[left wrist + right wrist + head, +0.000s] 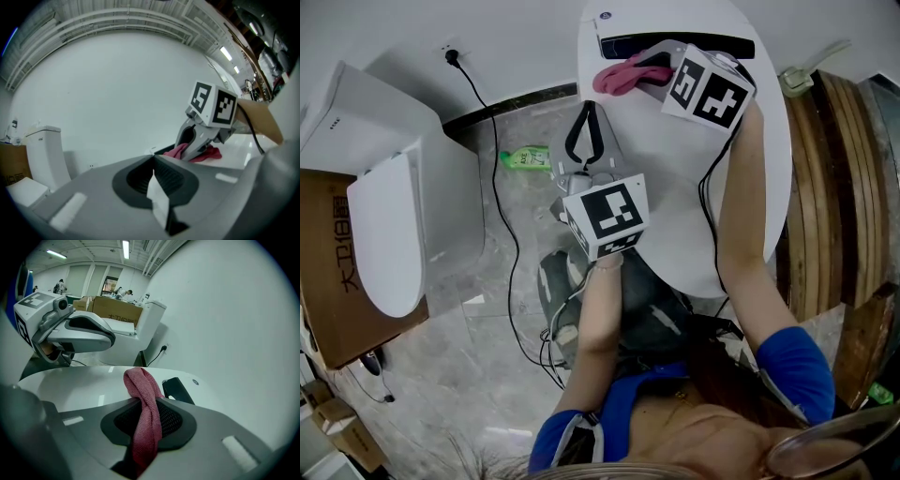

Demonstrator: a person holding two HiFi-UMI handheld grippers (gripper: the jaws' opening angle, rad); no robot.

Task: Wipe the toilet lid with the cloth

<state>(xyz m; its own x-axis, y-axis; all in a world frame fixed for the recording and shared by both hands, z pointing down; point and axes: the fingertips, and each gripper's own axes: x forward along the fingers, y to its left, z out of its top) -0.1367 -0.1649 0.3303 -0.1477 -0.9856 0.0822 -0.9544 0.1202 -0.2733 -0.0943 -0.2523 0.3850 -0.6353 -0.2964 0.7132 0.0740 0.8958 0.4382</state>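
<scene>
Grey marble-look floor [441, 375] w/ a white wall behind. In my head view the white oval toilet lid [666, 159] sits at 12–1 o'clock. Right gripper [645, 67] is clenched on the pink knitted cloth [617, 77], which lies bunched at the lid's 12 o'clock end, just beside the black hinge strip [623, 43]. Left gripper [587, 112] hangs at the lid's 9 o'clock edge w/ jaws pressed together; a thin white sliver [157, 199] shows at the seam, can't tell what it is. Most of the lid is yet to be wiped, I'd say. Risks:
- cloth is twisted into a rope, so little fabric would meet the lid & the hard jaw tips could scrape it
- black cable [704, 192] draped across the lid could snag or drag thru a stroke
- left gripper is near enough to get clipped on a sweep toward 9 o'clock
</scene>
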